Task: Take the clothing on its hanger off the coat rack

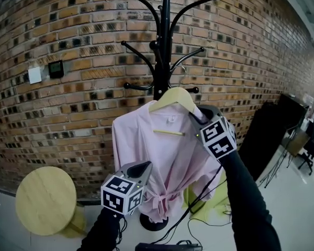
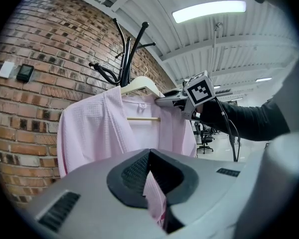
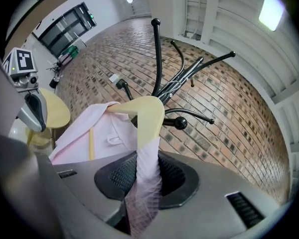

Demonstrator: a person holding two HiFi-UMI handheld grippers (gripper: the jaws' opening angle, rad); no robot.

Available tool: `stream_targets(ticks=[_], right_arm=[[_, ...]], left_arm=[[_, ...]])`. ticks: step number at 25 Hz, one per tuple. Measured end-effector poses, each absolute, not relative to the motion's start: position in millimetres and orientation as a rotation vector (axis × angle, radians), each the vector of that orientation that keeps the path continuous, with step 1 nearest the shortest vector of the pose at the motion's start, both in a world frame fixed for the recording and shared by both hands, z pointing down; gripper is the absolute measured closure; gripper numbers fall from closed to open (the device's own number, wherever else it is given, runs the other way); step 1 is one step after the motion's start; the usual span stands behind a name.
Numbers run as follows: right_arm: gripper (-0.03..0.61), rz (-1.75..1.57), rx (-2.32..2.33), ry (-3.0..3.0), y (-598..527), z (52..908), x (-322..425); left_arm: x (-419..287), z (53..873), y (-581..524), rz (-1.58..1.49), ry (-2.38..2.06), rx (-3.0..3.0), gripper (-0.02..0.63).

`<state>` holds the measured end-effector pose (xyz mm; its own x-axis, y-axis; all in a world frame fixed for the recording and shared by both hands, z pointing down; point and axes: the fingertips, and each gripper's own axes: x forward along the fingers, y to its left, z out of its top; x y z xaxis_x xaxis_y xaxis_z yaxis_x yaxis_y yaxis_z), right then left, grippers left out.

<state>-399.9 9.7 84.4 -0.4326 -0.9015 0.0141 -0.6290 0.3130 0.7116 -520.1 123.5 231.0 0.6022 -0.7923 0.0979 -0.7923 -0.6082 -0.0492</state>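
A pink robe hangs on a pale wooden hanger in front of the black coat rack. My right gripper is at the hanger's right shoulder. In the right gripper view its jaws are shut on the robe-covered hanger arm. The hanger's metal hook sits close to the rack's pegs; I cannot tell whether it rests on one. My left gripper is lower, at the robe's front. In the left gripper view pink fabric runs between its closed jaws.
A brick wall stands behind the rack, with a small black panel on it. A round wooden stool is at the lower left. Cables trail on the floor by the rack's base. A black cabinet and office chairs are to the right.
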Motion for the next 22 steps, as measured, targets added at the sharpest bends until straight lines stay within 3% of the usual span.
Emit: stream_targets(ticks=[13,22], right_arm=[[0.499,-0.961,1.392,-2.150,61.6,67.6,-341.2],[0.499,-0.960,1.403,-2.183,86.7,70.5,-263.9]], left_arm=[[-466.7,227.4,139.3,-0.186,1.295,-2.840,0.601],[-389.7,235.6,144.3,-0.179,1.255,-2.854,0.601]])
